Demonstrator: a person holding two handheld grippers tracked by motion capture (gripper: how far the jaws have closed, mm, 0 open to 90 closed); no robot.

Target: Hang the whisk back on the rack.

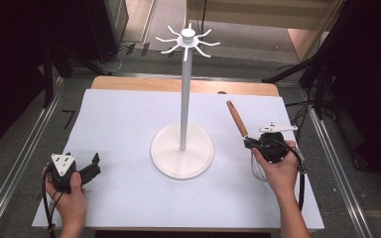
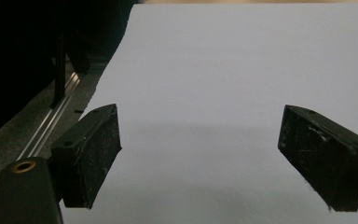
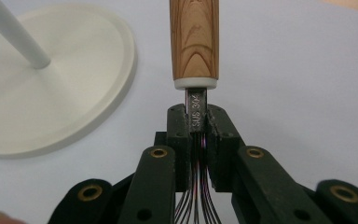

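- The right gripper is clamping its two black jaws on the steel neck of a wire whisk with a wooden handle, just below the white collar; the thin wires are running back between the jaws toward the hand.
- In the high view the whisk is being held off the white sheet, handle pointing up and away, wire end down by the right hand.
- The left gripper is resting with its jaws wide apart, holding nothing, pointing over the bare white table cover.
- Seen from above, that left gripper is sitting near the table's front left corner, well apart from the whisk.
- A tall white stand with a round base and radiating hooks at the top is standing between the two grippers.
- The step in hand is probably carrying the whisk toward the stand; the next move likely calls for raising the handle's end to one hook.
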